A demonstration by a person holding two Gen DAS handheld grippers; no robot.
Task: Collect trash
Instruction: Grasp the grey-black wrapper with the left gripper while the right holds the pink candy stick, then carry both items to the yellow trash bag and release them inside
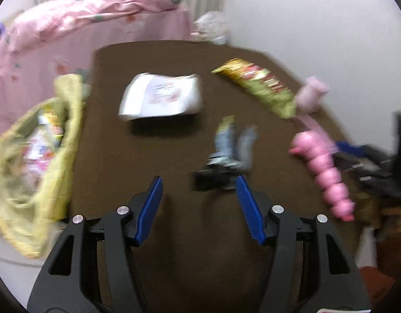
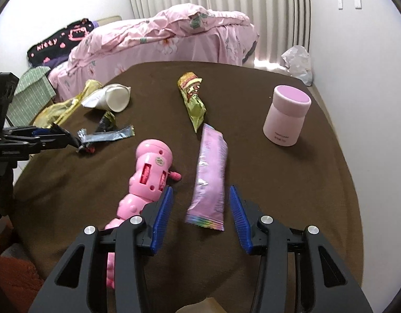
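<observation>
Trash lies scattered over a brown table [image 2: 278, 195], the largest thing in both views, with a pink-quilted bed [image 2: 174, 34] behind it. At the table's left edge hangs a yellow plastic bag [image 1: 31, 169], its mouth open and wrappers already inside. Next in size, a pink segmented toy [image 2: 148, 172] lies near the middle, and a pink lidded canister [image 2: 286, 117] stands upright toward the right. A white crumpled packet [image 1: 161, 96] rests near the bag.

A long pink wrapper [image 2: 211, 180] lies flat on the cloth; its near end sits between the blue pads of the right gripper [image 2: 200, 195], whose jaws stand apart with a gap on either side, gripping nothing. A green-and-gold snack wrapper [image 2: 192, 99] lies just beyond it. Smaller silver-blue wrappers [image 1: 234, 143] lie ahead of the left gripper [image 1: 199, 185], whose jaws are spread wide over bare cloth and hold nothing; the left wrist view is blurred.
</observation>
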